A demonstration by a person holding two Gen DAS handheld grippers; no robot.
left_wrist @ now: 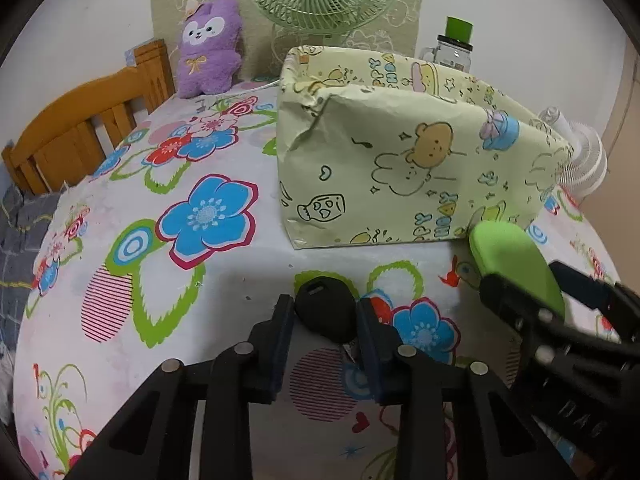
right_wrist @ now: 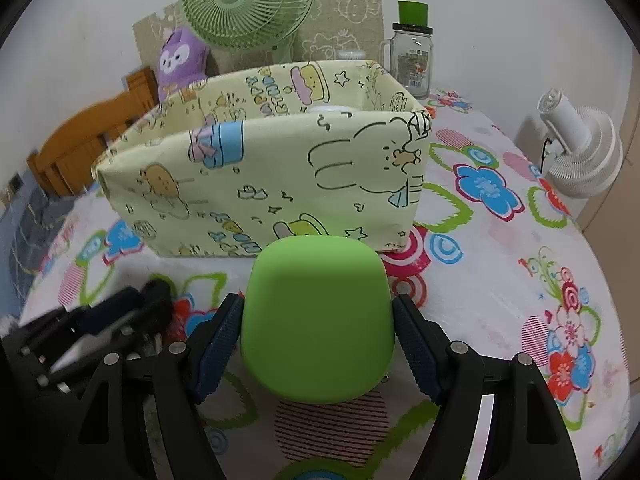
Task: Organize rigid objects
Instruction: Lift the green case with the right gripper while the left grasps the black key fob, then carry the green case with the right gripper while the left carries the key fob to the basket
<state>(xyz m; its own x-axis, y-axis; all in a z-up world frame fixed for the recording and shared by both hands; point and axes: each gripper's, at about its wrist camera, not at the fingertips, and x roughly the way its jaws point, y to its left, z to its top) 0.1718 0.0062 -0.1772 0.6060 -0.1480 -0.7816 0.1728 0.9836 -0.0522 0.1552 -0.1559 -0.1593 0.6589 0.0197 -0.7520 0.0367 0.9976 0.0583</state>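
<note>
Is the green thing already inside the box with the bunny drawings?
No, the green thing is outside the box, in front of its near wall, held between the pads of the right hand-held gripper.

Around one box [right_wrist: 264, 184] stand two fans, green [right_wrist: 248, 0] and white [right_wrist: 580, 148], one plush [left_wrist: 210, 46], one jar [right_wrist: 412, 58], one black key [left_wrist: 326, 312] and one green case [right_wrist: 316, 320].

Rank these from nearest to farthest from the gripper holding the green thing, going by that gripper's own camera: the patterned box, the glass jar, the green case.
1. Green case: between the right gripper's fingers.
2. Patterned box: just beyond, middle of the bed.
3. Glass jar: behind the box's far right corner, by the wall.
</note>
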